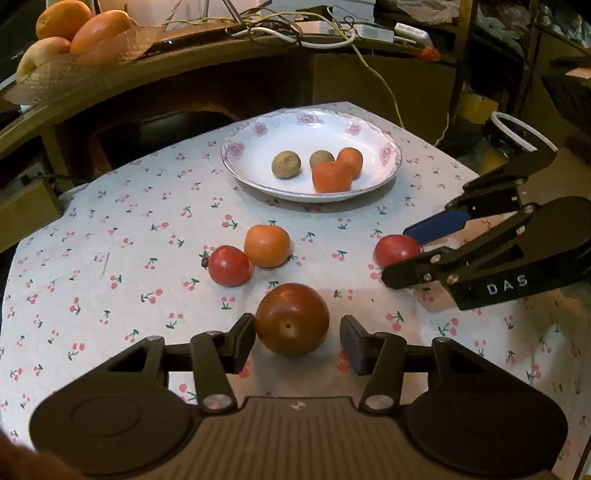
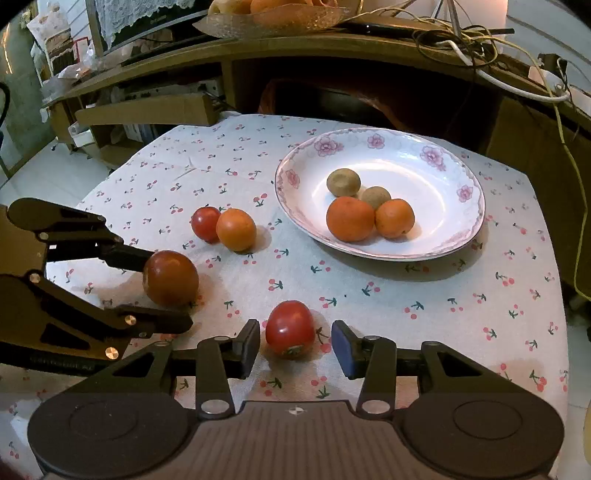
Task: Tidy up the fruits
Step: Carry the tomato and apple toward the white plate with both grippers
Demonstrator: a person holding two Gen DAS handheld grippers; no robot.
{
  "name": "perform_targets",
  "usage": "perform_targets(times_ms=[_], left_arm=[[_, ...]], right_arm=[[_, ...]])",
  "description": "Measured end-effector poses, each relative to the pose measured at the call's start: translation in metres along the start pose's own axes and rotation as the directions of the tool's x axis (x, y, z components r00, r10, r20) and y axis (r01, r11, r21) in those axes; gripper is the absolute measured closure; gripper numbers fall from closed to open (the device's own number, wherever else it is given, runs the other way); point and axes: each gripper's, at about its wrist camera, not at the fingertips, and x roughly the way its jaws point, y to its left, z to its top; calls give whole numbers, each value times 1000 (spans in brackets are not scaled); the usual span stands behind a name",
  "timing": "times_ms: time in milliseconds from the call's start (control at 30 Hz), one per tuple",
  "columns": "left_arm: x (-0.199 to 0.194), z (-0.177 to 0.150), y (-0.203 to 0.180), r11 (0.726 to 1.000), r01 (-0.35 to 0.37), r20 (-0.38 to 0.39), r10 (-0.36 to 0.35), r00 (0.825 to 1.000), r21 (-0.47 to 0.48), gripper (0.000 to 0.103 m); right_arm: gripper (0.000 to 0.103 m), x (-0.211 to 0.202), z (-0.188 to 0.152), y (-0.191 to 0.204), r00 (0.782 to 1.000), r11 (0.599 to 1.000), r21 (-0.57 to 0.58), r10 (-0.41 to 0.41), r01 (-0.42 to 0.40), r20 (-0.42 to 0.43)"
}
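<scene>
Your table is covered by a white cherry-print tablecloth (image 1: 122, 236), and toward its far side sits a white plate with pink flowers on its rim (image 2: 461, 192). In that plate lie two orange fruits (image 2: 350, 218) touching each other, and just behind them two small brownish-green fruits (image 2: 343, 181).

Your left gripper (image 1: 297, 334) is spread open at cloth level, with the dark red tomato (image 1: 291, 318) between its fingers; the left pad seems to touch the tomato's skin, while the right pad stands a little apart from it. Your right gripper (image 2: 295, 341) is likewise open, fingers either side of a bright red tomato (image 2: 290, 328) lying on the cloth, with a gap on both sides.

Between the grippers and the plate, an orange tomato (image 1: 266, 245) and a smaller red tomato (image 1: 229, 266) rest against each other on the cloth.

On the wooden shelf behind the table, a shallow basket (image 1: 55, 74) holds several oranges, beside a tangle of cables (image 1: 295, 29).
</scene>
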Motion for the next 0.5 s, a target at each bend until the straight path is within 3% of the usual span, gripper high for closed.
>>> perform_targets(times_ms=[200, 400, 500], left_arm=[[2, 5, 7, 999, -3, 2, 3, 1000, -49, 52], [4, 4, 0, 1000, -9, -13, 9, 1000, -23, 58], [4, 6, 0, 1000, -5, -17, 5, 1000, -31, 58]], right_arm=[[60, -1, 0, -1, 1000, 1000, 0, -4, 4, -9], [74, -2, 0, -2, 1000, 1000, 5, -16, 16, -18], [75, -4, -1, -3, 1000, 1000, 13, -22, 22, -18]])
